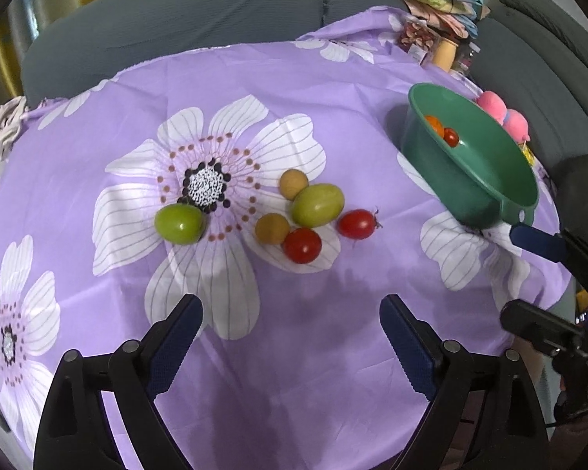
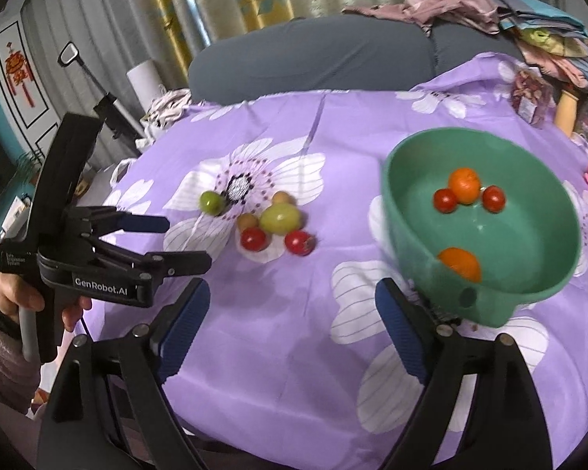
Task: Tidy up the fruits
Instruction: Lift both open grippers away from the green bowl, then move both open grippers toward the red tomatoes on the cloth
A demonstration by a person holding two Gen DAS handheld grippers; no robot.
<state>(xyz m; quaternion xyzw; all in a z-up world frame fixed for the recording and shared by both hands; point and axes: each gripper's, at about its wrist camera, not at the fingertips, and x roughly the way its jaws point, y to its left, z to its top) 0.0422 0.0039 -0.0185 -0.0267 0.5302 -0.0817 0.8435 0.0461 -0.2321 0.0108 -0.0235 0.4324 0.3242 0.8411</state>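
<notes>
Several fruits lie on the purple flowered cloth (image 1: 294, 344): a green fruit (image 1: 179, 223) at left, a larger green one (image 1: 317, 205), two tan ones (image 1: 293, 184) (image 1: 272, 228) and two red tomatoes (image 1: 302, 245) (image 1: 356, 224). A green bowl (image 2: 529, 297) at right is tilted, with two oranges (image 2: 465, 185) (image 2: 460, 262) and two tomatoes (image 2: 445, 199) inside. My left gripper (image 1: 290, 337) is open and empty, short of the fruit cluster. My right gripper (image 2: 292, 321) is open; its right finger (image 2: 403, 325) is beside the bowl's handle.
A grey sofa (image 1: 184, 15) runs behind the table, with piled clothes (image 2: 450, 0) on it. Jars (image 2: 529, 98) and pink toys (image 1: 503, 113) sit at the table's far right edge. The left gripper (image 2: 168, 243) shows at left in the right wrist view.
</notes>
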